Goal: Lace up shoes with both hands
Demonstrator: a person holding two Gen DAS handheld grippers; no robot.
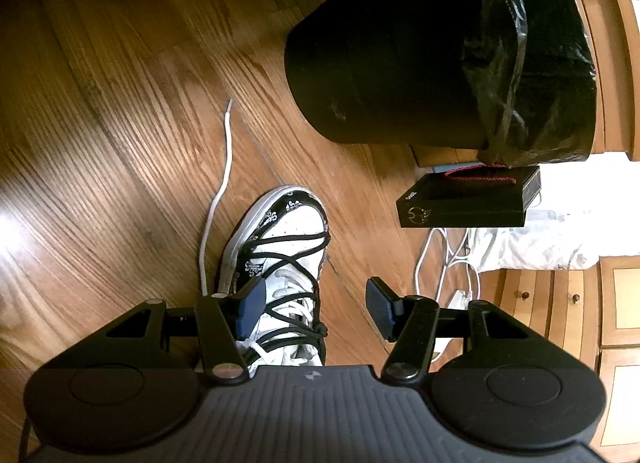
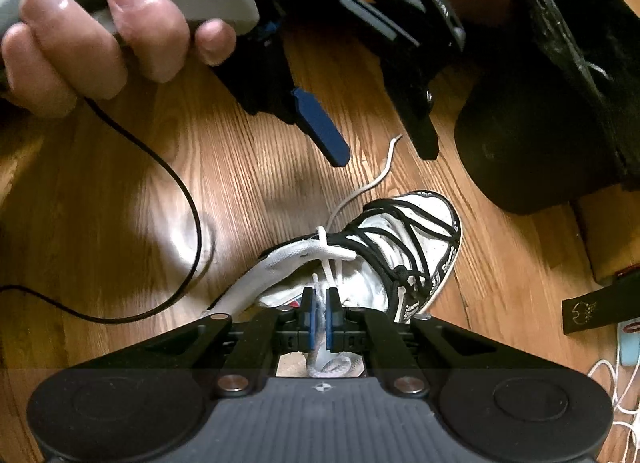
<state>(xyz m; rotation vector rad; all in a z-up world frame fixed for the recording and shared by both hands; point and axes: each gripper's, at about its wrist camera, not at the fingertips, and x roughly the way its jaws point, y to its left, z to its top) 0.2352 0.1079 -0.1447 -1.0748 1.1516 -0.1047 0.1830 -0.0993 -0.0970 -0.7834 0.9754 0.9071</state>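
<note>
Closest to the right wrist camera, the right gripper (image 2: pixel 319 319) has its blue pads pinched together on a white lace (image 2: pixel 320 337) that rises from the throat of the shoe (image 2: pixel 404 259). That lace runs up between the pads and bunches in a grey-white loop just under the gripper body. Black laces (image 2: pixel 404 239) criss-cross the shoe's white upper, and the shoe rests on the wood floor (image 2: pixel 120 191) with its toe pointing away toward a black bin (image 2: pixel 532 151).

From the left wrist view, the left gripper (image 1: pixel 316 309) stands about half open with nothing held; its left pad (image 1: pixel 250 313) sits over the shoe's (image 1: pixel 280 263) side, though whether it touches cannot be told, and the right pad (image 1: pixel 380 309) hangs over bare floor (image 1: pixel 120 143) beside the shoe. A loose white lace end (image 1: pixel 222 183) trails away across the boards to the left of the toe.

Open floor spreads wide on the left side. On the right the room is tight: the bin (image 1: pixel 380 63) with its black liner bag (image 1: pixel 532 63), a black box (image 1: pixel 468 203), white cables (image 1: pixel 440 259) and wooden drawers (image 1: pixel 560 303). A hand (image 2: pixel 100 39) grips the left gripper's handle, with a black cord (image 2: pixel 176 183) looping over the floor below
</note>
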